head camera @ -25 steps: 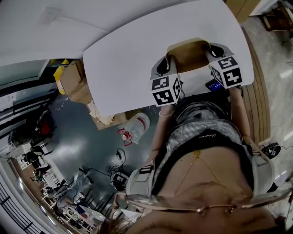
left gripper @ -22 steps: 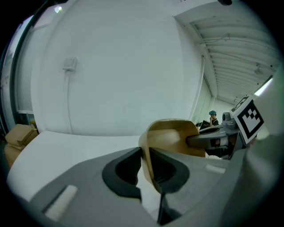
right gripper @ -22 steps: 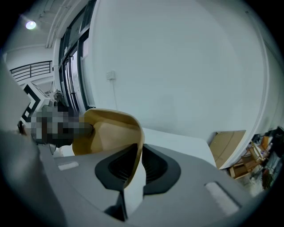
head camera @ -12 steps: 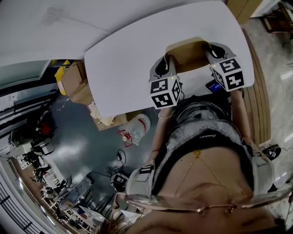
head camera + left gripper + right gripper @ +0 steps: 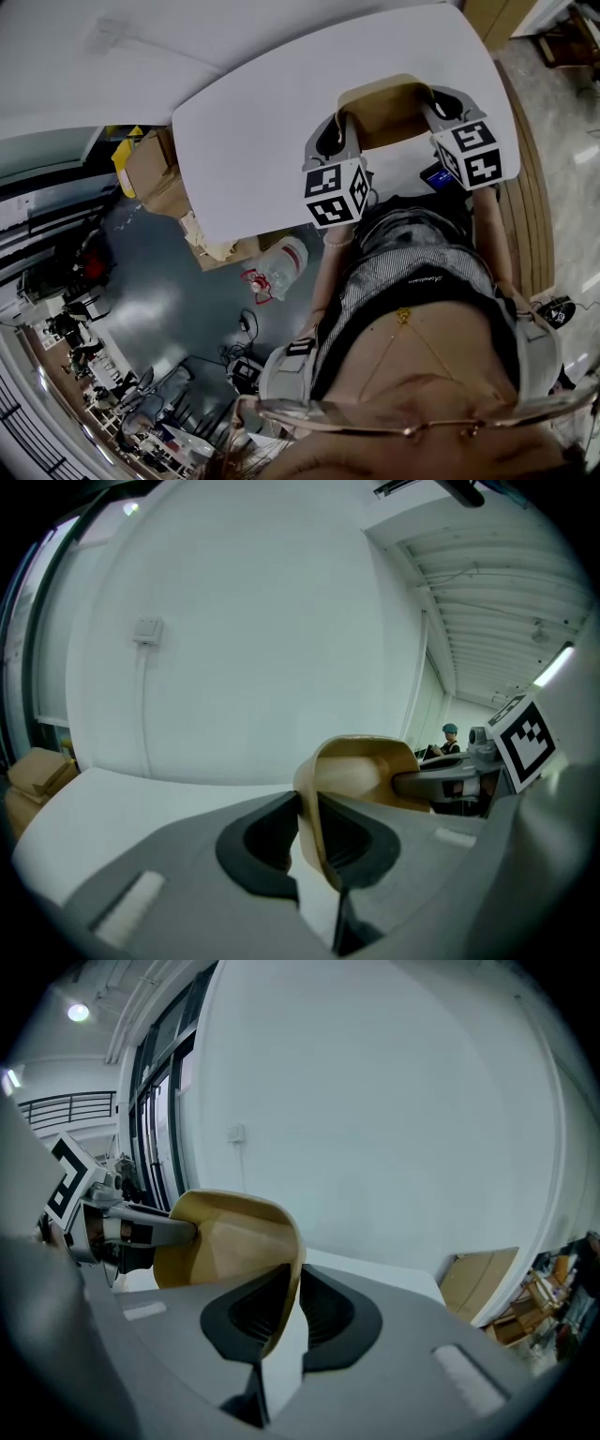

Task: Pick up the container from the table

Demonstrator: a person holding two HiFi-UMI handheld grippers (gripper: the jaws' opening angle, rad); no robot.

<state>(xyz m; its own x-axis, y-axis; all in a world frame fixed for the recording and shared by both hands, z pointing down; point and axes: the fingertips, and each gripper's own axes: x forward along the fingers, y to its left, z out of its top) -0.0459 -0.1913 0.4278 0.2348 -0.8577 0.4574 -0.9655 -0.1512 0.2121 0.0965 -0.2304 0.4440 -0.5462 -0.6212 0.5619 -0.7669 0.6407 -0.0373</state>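
A tan, rounded container (image 5: 384,108) sits at the near edge of the white table (image 5: 253,122), held between my two grippers. My left gripper (image 5: 330,141) is shut on its left rim, and in the left gripper view the thin wall of the container (image 5: 361,771) is pinched between the dark pads of that gripper (image 5: 307,808). My right gripper (image 5: 441,105) is shut on the opposite rim. In the right gripper view the container (image 5: 225,1237) is likewise clamped in the right gripper (image 5: 292,1288). Whether the container's base touches the table is hidden.
Cardboard boxes (image 5: 155,169) and a clear plastic jug (image 5: 281,262) lie on the dark floor left of the table. A small blue item (image 5: 436,175) lies below the right gripper. The person's torso fills the lower part of the head view. A white wall stands behind the table.
The left gripper's marker cube has drifted slightly left and down. Both grippers keep their hold on the container throughout.
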